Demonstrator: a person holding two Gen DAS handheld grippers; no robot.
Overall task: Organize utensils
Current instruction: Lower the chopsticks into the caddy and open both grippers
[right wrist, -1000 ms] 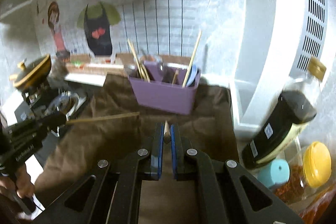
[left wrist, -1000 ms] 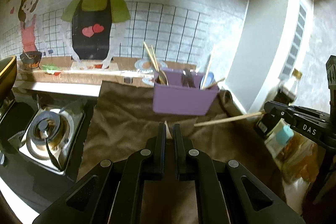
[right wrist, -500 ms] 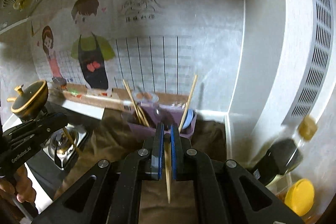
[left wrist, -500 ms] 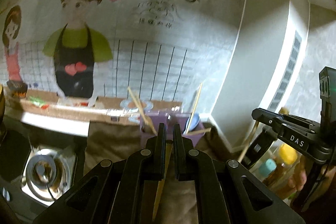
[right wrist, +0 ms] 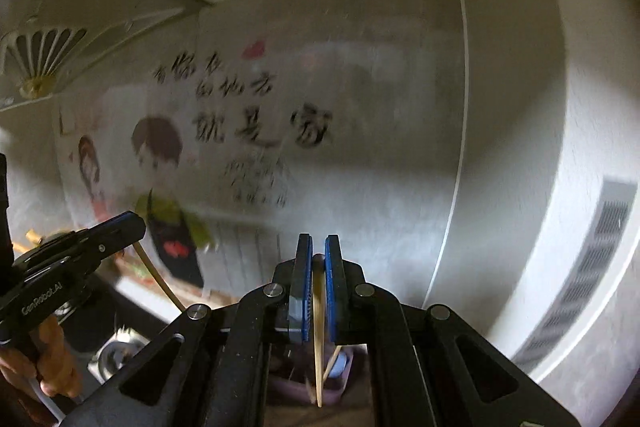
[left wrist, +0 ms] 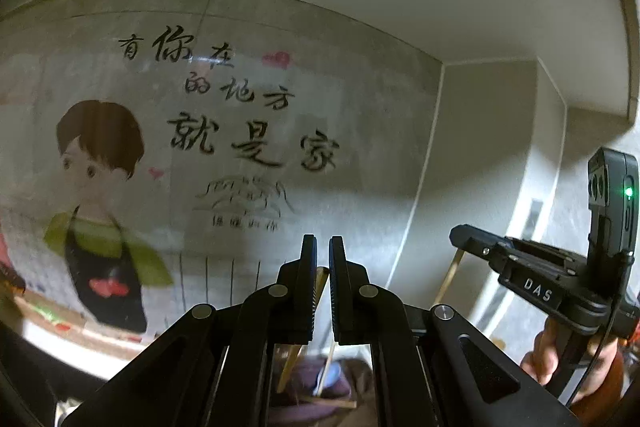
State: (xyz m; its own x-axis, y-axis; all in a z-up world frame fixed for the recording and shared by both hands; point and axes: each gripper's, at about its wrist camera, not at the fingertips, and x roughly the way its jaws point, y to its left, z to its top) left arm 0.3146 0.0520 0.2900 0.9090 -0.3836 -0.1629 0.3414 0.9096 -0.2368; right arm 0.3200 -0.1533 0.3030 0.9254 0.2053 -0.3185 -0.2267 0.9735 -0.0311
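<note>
My left gripper (left wrist: 322, 243) is shut on a wooden chopstick (left wrist: 294, 359) that hangs down between its fingers. Far below sits the purple utensil holder (left wrist: 308, 383), with more chopsticks and a blue spoon inside. My right gripper (right wrist: 318, 243), with blue pads, is shut on a second chopstick (right wrist: 319, 347) that hangs straight down above the same holder (right wrist: 288, 393). Each gripper shows in the other's view: the right one (left wrist: 458, 241) at the right with its chopstick (left wrist: 448, 279), the left one (right wrist: 134, 223) at the left with its chopstick (right wrist: 156, 275).
A tiled wall with a cartoon sticker (left wrist: 100, 211) and writing fills the background. A white cabinet or appliance with a vent (right wrist: 580, 287) stands at the right. A stove burner (right wrist: 116, 351) lies low on the left. A hand (left wrist: 548, 359) holds the right gripper's handle.
Both grippers have risen well above the counter, each lifting its chopstick, which now dangles. The purple holder has dropped to the bottom of both views, and both views now look more level at the wall.
</note>
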